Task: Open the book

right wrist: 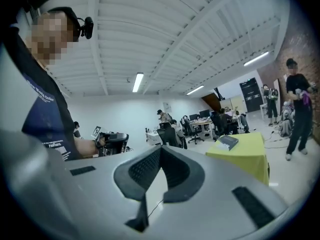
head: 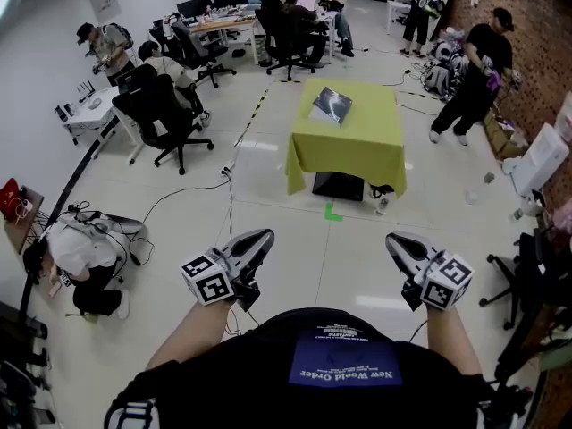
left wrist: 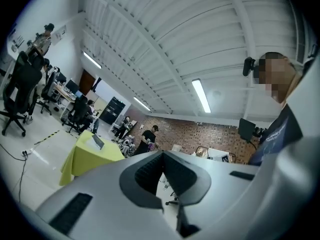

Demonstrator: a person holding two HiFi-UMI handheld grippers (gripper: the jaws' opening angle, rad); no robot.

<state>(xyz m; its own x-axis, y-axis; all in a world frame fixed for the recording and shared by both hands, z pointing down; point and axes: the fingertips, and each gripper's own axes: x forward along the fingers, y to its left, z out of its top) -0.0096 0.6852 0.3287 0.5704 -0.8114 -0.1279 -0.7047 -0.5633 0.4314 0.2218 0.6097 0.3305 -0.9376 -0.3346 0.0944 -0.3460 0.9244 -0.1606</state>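
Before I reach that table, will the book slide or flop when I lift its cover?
The book looks thick and flat, so probably fairly stiff and heavy. Lying on loose cloth, it may drag the fabric if pushed.

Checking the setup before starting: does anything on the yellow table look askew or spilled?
The book lies closed near the far left corner of the table, turned askew to its edges. Nothing spilled.

Mid-floor, a table (head: 357,155) draped in yellow-green cloth, a black box (head: 338,186) under it and a green tape mark (head: 332,212) on the floor just in front. At the left, a person in white (head: 82,256) crouches among cables. Black office chairs (head: 159,114) crowd the white desks. By the brick wall (head: 541,25), a person in black (head: 474,74) leans forward
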